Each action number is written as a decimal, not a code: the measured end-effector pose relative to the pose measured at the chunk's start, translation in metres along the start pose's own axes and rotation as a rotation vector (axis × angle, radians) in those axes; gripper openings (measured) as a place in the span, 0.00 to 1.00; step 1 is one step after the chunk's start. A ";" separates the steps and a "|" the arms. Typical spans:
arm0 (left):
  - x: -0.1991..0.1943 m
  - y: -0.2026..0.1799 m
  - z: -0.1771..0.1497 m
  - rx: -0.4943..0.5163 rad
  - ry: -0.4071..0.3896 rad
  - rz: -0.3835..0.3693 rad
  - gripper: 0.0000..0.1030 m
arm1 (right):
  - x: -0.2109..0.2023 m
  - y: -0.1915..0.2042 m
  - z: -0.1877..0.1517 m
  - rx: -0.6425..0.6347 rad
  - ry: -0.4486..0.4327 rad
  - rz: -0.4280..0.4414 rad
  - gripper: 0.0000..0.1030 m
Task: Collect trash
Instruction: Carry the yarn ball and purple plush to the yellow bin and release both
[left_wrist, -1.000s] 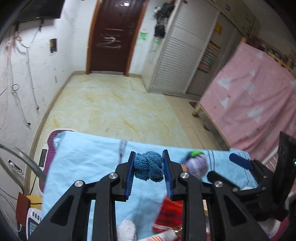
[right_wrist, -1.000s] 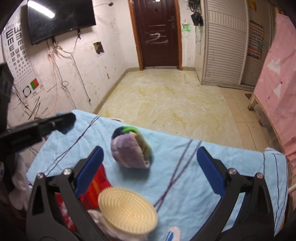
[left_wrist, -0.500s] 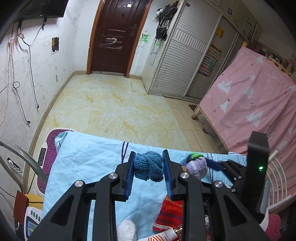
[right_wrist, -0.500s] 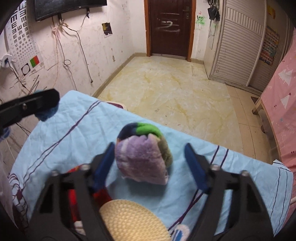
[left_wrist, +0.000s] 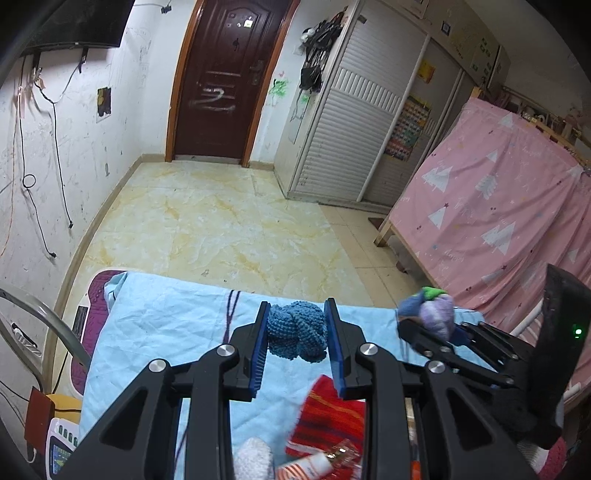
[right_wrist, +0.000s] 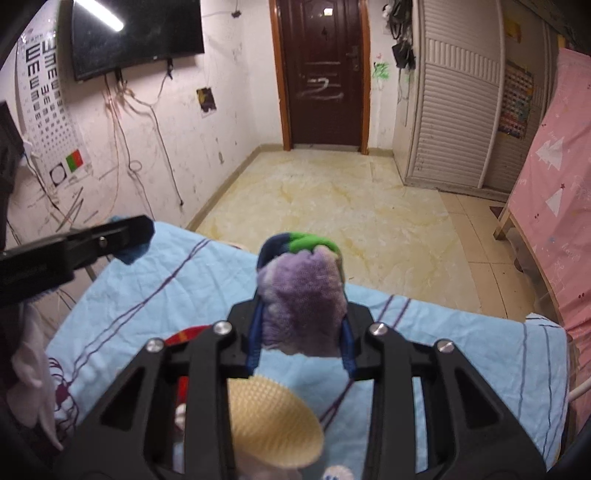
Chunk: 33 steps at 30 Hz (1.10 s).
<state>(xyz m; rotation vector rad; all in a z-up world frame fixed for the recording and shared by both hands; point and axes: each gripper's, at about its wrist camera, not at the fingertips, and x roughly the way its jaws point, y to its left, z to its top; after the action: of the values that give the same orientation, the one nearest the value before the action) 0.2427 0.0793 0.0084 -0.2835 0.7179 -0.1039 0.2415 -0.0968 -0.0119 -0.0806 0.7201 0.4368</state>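
Observation:
A blue knitted ball (left_wrist: 297, 334) sits squeezed between the blue pads of my left gripper (left_wrist: 296, 307), which is shut on it above the light blue cloth (left_wrist: 159, 325). In the right wrist view a purple, green and navy soft bundle (right_wrist: 303, 295) fills the gap of my right gripper (right_wrist: 301, 310). Its jaws are closing and the pads press on the bundle's sides. The bundle is held clear of the cloth (right_wrist: 461, 343). The left wrist view shows that bundle (left_wrist: 436, 314) at the right, and the right wrist view shows the left gripper (right_wrist: 129, 236) at the left.
A red striped cloth (left_wrist: 328, 417), a white fluffy piece (left_wrist: 255, 458) and a small tube (left_wrist: 314, 465) lie near the front of the table. A cream ribbed disc (right_wrist: 269, 424) lies under my right gripper. A pink curtain (left_wrist: 498, 221) hangs at the right, with tiled floor beyond the table's far edge.
My right gripper went from wide open around the purple bundle to closed on it and lifted it a little. The left gripper kept its grip on the blue ball.

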 end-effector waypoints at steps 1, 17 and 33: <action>-0.006 -0.005 -0.001 0.003 -0.012 -0.003 0.19 | -0.007 -0.004 -0.001 0.007 -0.010 -0.001 0.31; -0.054 -0.135 -0.054 0.142 -0.009 -0.187 0.19 | -0.148 -0.099 -0.070 0.231 -0.198 -0.097 0.31; -0.053 -0.259 -0.102 0.315 0.033 -0.272 0.19 | -0.221 -0.194 -0.142 0.423 -0.290 -0.187 0.31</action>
<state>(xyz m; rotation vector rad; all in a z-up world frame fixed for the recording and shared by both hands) 0.1358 -0.1807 0.0443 -0.0760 0.6816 -0.4763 0.0860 -0.3836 0.0107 0.3062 0.5001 0.1069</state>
